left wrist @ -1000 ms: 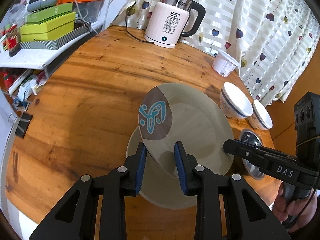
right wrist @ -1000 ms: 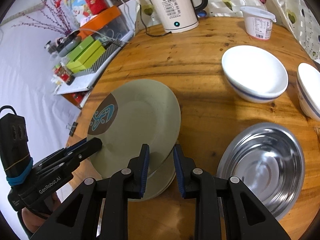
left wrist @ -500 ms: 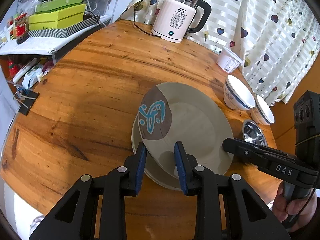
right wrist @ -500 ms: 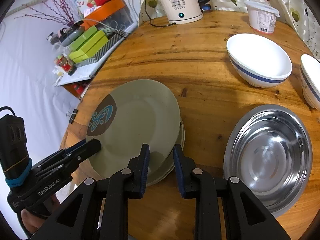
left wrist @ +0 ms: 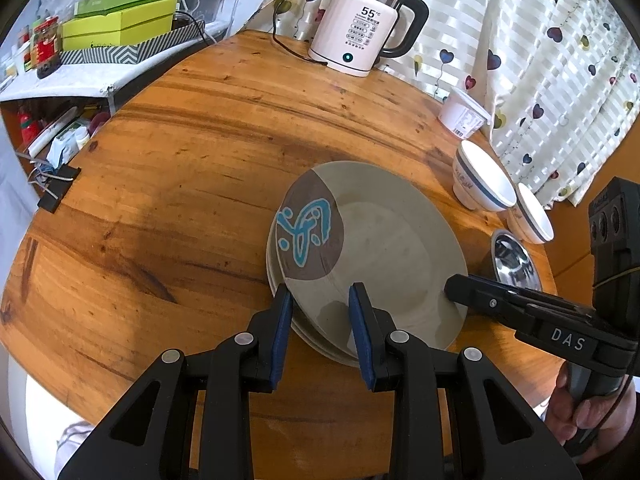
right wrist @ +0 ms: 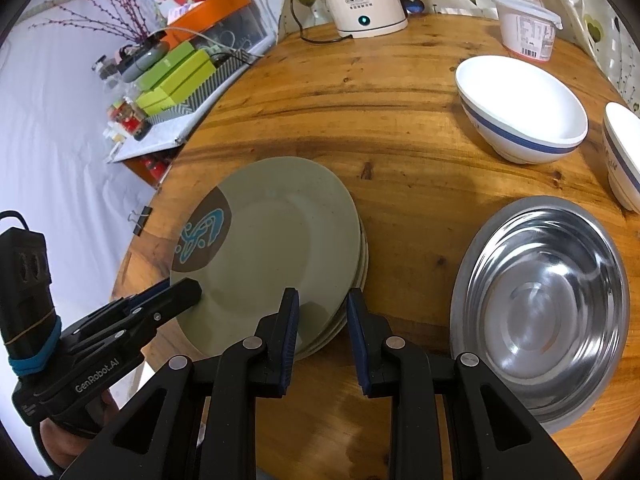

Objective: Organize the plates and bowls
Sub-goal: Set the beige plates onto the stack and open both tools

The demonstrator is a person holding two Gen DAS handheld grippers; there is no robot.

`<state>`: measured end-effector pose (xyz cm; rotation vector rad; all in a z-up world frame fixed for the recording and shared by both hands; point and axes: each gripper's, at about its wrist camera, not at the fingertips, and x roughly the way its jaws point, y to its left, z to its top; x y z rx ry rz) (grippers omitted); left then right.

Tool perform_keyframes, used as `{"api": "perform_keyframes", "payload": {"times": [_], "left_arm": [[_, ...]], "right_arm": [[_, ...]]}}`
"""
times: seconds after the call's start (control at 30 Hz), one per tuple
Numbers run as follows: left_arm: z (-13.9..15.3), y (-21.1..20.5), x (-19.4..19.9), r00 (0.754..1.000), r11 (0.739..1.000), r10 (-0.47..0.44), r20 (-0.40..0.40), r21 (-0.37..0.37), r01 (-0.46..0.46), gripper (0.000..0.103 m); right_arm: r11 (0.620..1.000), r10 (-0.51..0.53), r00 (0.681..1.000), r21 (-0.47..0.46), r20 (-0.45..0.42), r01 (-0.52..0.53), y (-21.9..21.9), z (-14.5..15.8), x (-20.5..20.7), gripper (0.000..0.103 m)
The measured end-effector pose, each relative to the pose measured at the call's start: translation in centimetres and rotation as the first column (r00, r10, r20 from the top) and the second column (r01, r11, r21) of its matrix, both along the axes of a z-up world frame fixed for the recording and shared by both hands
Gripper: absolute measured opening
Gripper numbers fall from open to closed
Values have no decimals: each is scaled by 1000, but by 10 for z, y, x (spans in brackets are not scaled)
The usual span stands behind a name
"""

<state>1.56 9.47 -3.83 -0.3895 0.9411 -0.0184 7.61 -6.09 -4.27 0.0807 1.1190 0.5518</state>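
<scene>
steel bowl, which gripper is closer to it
Right. The right gripper sits at the plate stack's edge facing the steel bowl; the left gripper grips the stack's far side.

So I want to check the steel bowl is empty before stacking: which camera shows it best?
The right wrist view: the steel bowl fills the lower right there, its bare, shiny inside almost fully visible. In the left wrist view the steel bowl is small, near the edge, and partly behind the right gripper.

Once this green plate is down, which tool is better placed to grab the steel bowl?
Right. The right tool sits beside the shiny steel bowl; the left tool is across the green plate.
</scene>
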Motion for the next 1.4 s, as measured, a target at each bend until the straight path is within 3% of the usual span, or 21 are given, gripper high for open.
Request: {"api": "perform_keyframes", "payload": {"times": [0.5,0.93,1.4], "left_arm": [[0,-5,0,1000,999,-1,1,37,1,30],[4,3,-2,999,999,26,20,41,-27,32],[4,2,4,1000,998,18,24,52,-19,32]], "right_arm": [[999,24,999,-45,21,-23,6,-2,-2,26],[999,28,997,-24,72,-26,1,9,-4,26],[999,41,997,-26,60,-39,4,5,-1,26]]}}
